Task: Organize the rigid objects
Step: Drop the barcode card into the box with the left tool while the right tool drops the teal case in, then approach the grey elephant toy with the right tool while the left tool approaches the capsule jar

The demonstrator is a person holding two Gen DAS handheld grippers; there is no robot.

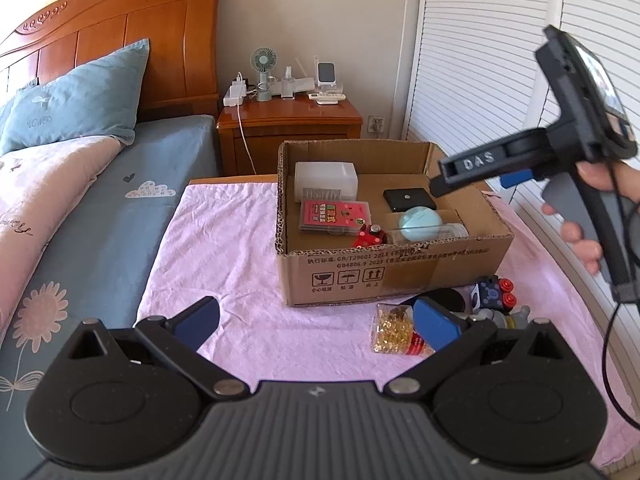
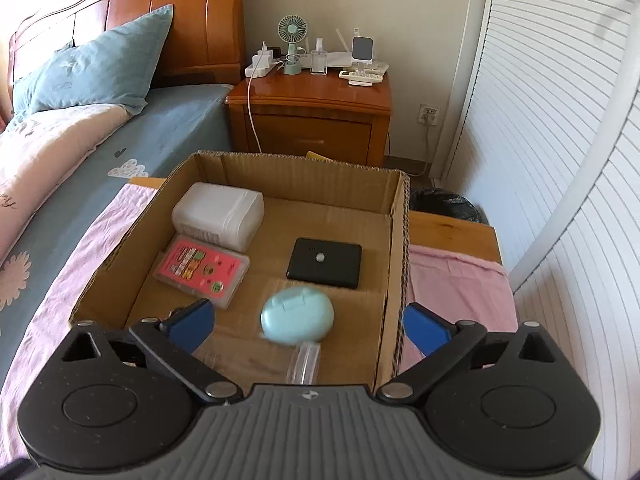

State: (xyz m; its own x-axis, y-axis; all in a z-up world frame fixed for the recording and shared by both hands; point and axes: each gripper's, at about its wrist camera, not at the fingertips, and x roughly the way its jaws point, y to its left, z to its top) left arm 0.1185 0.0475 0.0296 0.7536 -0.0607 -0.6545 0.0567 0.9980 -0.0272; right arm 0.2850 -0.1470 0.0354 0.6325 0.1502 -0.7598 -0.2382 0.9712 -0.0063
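Note:
An open cardboard box (image 1: 400,272) (image 2: 394,240) stands on a table with a pink cloth. In it lie a white plastic case (image 2: 220,216), a pink card case (image 2: 202,270), a black flat device (image 2: 325,263), a blurred mint round case (image 2: 298,314) and a clear container (image 2: 306,364); a red dotted item (image 1: 370,236) also shows. My right gripper (image 2: 310,324) (image 1: 444,184) hovers open and empty over the box. My left gripper (image 1: 316,324) is open and empty in front of the box. A clear box of gold pins (image 1: 394,328), a black-blue cube (image 1: 488,294) and a small figure (image 1: 504,318) lie on the cloth.
A bed with a blue pillow (image 1: 80,100) runs along the left. A wooden nightstand (image 2: 312,120) with a fan, chargers and a remote stands behind the box. White louvered doors (image 2: 560,160) line the right side. A dark bin (image 2: 444,204) sits beyond the table.

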